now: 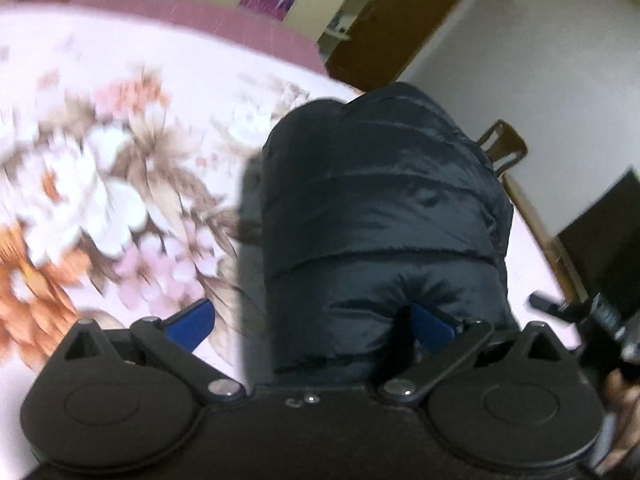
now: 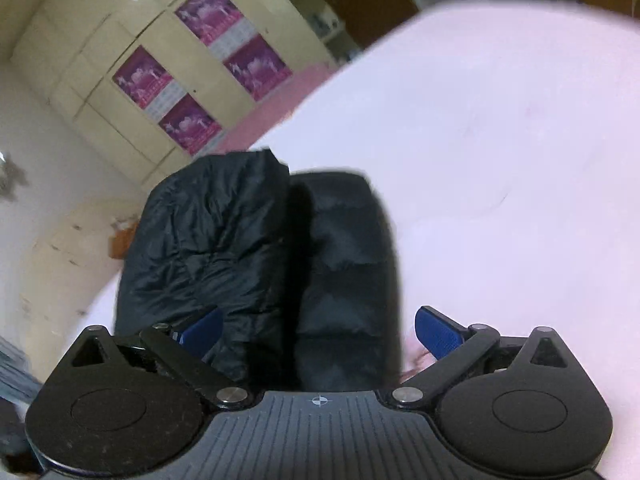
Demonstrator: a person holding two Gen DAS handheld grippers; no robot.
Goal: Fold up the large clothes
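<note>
Left wrist view: floral bedsheet [image 1: 100, 184] fills left half, blurred. Left gripper [image 1: 312, 326] spread wide, nothing clamped; its right blue pad [image 1: 434, 326] lies against the black puffer jacket [image 1: 380, 208], centre-right of frame.

Right wrist view: wardrobe [image 2: 132, 76] with purple posters [image 2: 208, 16] upper left. Folded jacket centre-left on pink sheet [image 2: 500, 140]. Right gripper [image 2: 320, 330] wide, gripping nothing.

One dark jacket [image 1: 384, 208] lay on one bed [image 1: 120, 80]. Four purple posters [image 2: 208, 12] hung on one cupboard [image 2: 100, 40]. One wooden chair [image 1: 506, 148] stood beyond the bed.
</note>
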